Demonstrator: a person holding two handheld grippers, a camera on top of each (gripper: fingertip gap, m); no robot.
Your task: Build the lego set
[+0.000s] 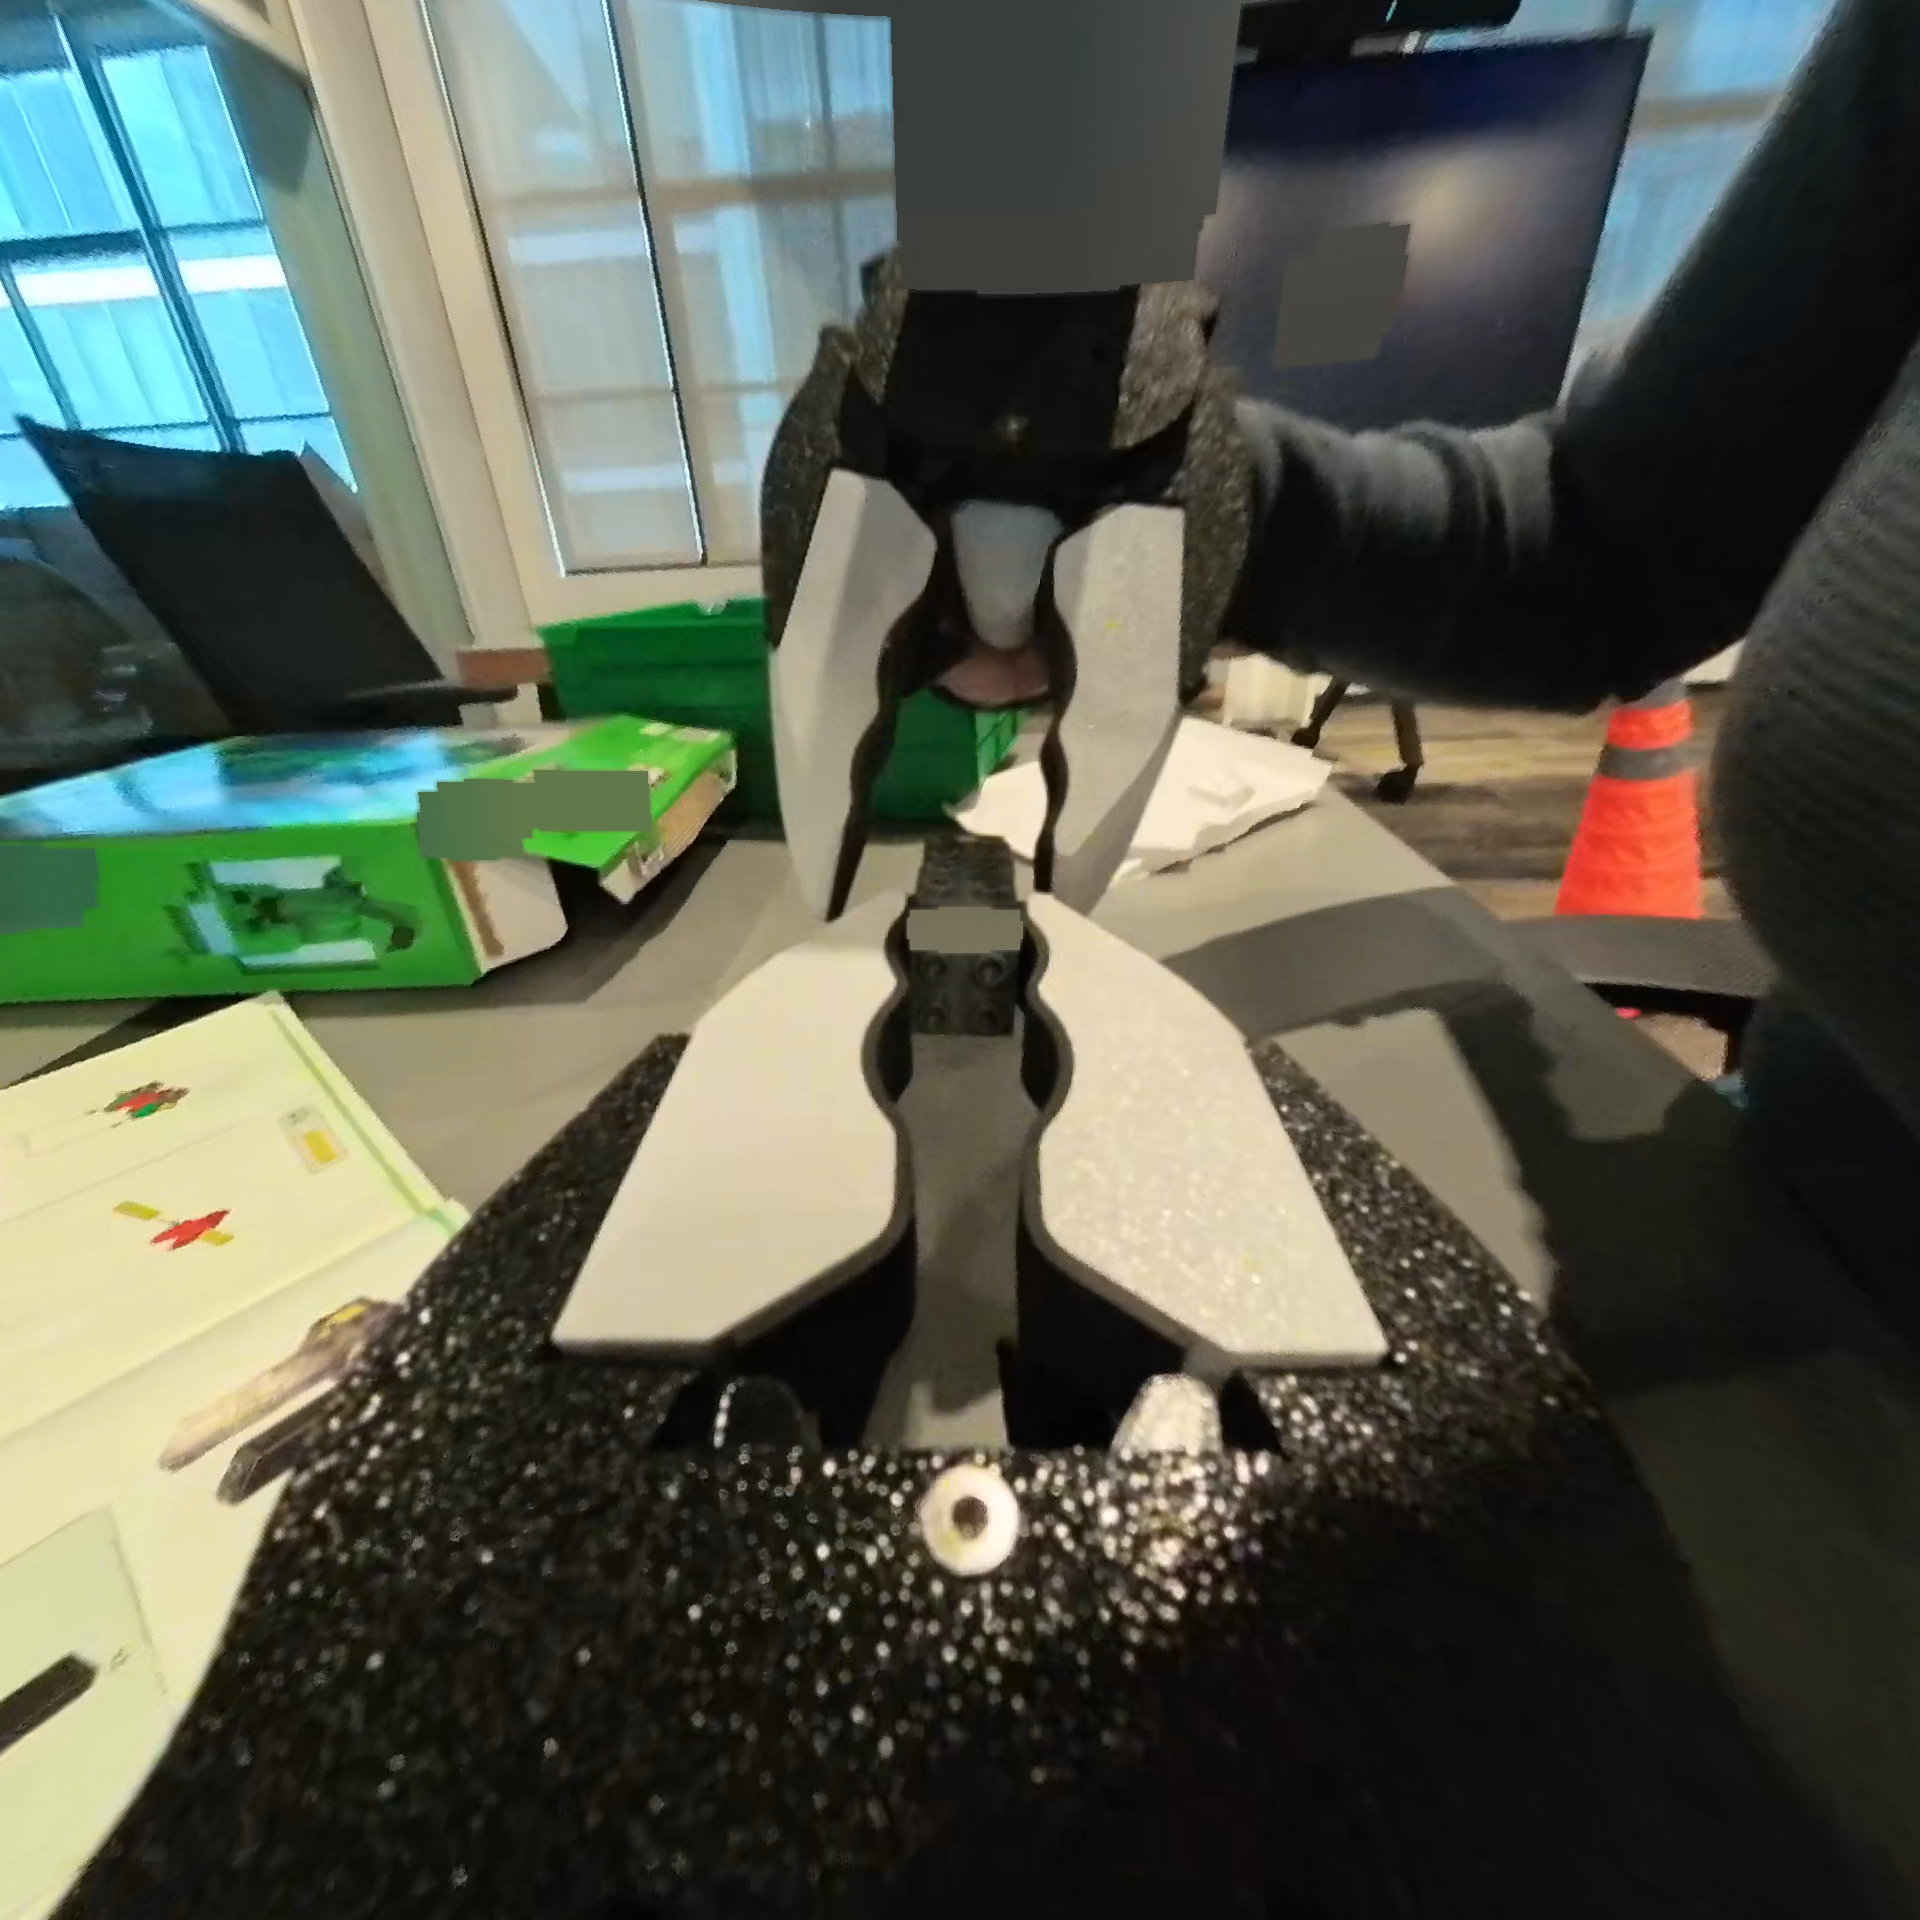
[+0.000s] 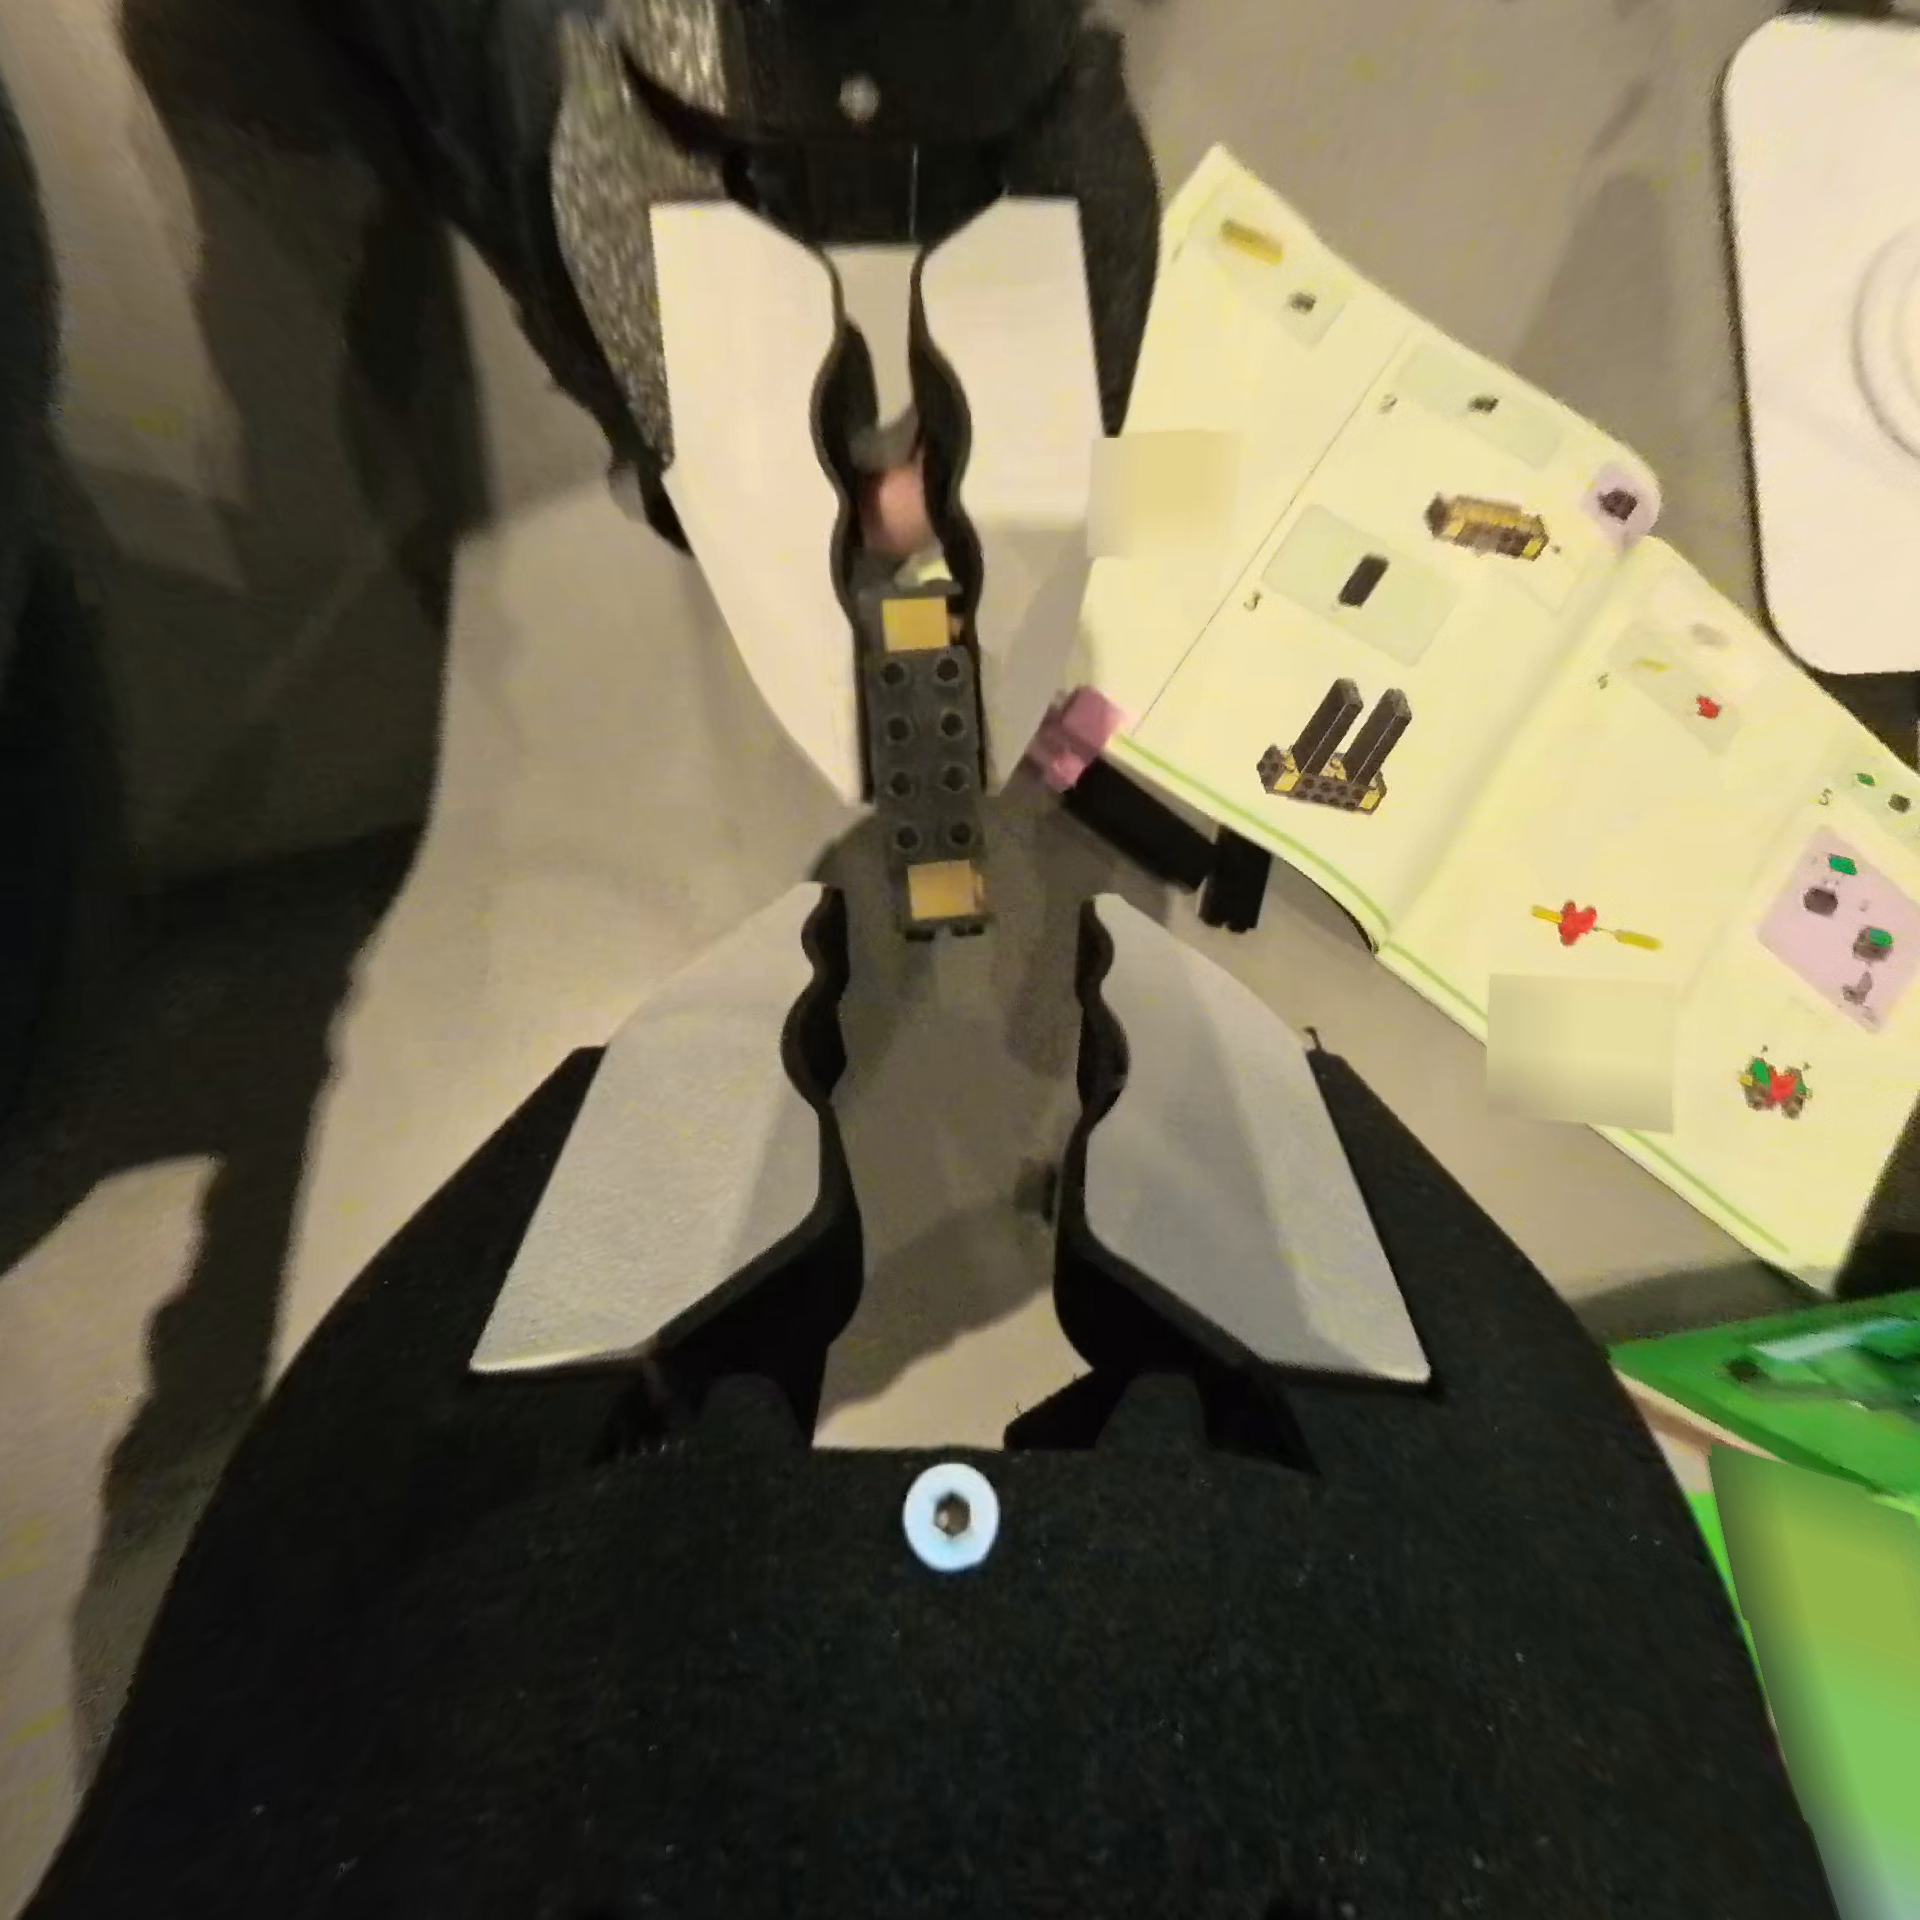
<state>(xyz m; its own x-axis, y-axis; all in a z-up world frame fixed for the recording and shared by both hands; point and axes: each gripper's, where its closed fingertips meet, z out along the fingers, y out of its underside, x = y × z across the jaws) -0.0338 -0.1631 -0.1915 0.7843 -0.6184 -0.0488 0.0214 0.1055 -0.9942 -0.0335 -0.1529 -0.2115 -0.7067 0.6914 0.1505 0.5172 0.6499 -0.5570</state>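
Note:
A long black studded lego plate with a tan tile at each end is held above the grey table. My left gripper is shut on one end of the plate. It shows facing me in the right wrist view. My right gripper is open, its fingertips on either side of the plate's near tan tile without touching it. In the left wrist view the right gripper comes down from above and straddles the plate's far end.
An open instruction booklet lies on the table, also in the left wrist view. A pink brick and black bricks lie at its edge. A green box, a green bin and white paper lie behind. The grippers are tip to tip, or close to it.

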